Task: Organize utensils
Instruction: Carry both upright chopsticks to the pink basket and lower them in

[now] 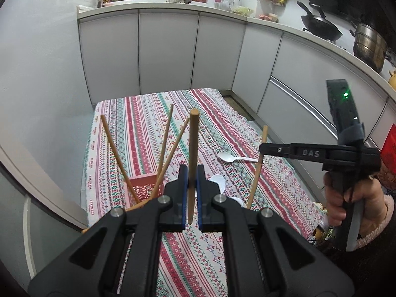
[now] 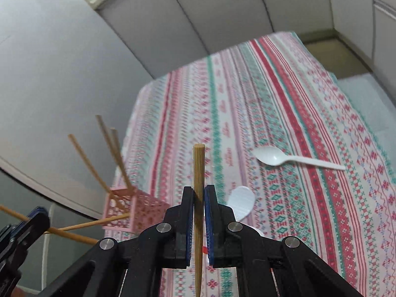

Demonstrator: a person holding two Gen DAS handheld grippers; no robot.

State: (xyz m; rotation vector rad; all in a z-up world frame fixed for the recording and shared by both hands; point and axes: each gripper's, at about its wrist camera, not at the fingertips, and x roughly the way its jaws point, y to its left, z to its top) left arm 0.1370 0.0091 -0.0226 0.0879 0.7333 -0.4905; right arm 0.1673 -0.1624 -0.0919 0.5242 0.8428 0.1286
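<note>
Pink basket [image 1: 146,185] half hidden behind left jaws

Two wooden chopsticks are being held upright, one [image 1: 192,148] in the left gripper [image 1: 191,173], one [image 2: 198,185] in the right gripper [image 2: 198,198]. Several more chopsticks [image 1: 112,148] are leaning splayed in the pink basket [image 1: 146,185]. A white spoon [image 2: 284,159] is lying flat on the cloth; another spoon [image 2: 241,204], possibly, is lying half hidden behind the right gripper.

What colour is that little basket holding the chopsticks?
Pink basket, seen best from the right wrist view.
</note>
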